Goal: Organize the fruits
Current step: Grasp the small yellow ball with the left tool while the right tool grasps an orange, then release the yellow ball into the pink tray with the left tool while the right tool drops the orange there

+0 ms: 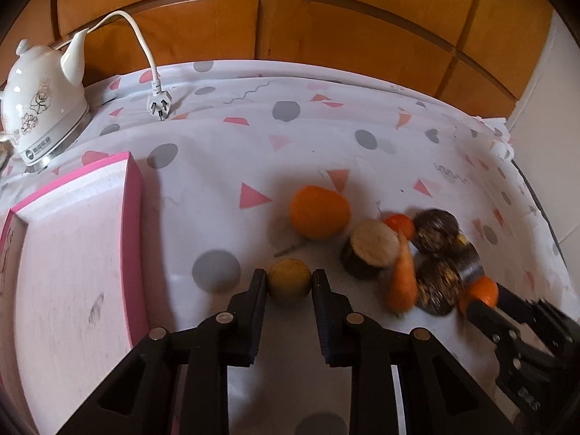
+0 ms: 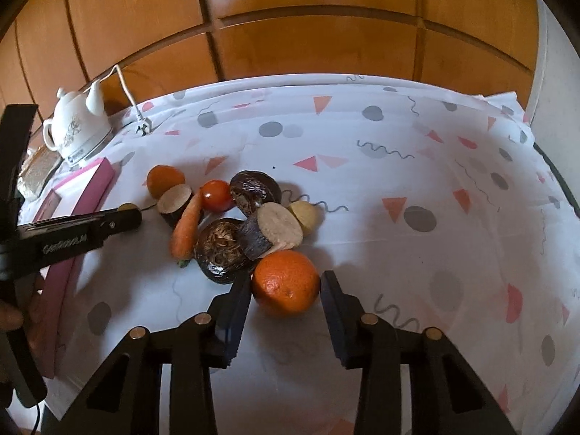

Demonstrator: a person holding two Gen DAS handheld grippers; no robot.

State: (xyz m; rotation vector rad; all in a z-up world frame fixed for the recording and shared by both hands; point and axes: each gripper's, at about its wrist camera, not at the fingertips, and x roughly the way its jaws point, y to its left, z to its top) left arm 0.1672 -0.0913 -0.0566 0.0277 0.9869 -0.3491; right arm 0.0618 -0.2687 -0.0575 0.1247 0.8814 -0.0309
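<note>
Kettle (image 1: pixel 41 108) behind box (image 1: pixel 72 246) – left of fruit pile (image 1: pixel 398 250)

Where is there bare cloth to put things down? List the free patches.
Free: the cloth between the pink tray and the large orange, and the wide stretch right of the pile. Crowded: around the carrot, tomato and dark halves.

Oranges (image 2: pixel 286 282), yellow-green fruit (image 1: pixel 289 281) — on cloth

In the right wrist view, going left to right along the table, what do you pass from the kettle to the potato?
kettle → plug → far orange → tomato → potato
</note>
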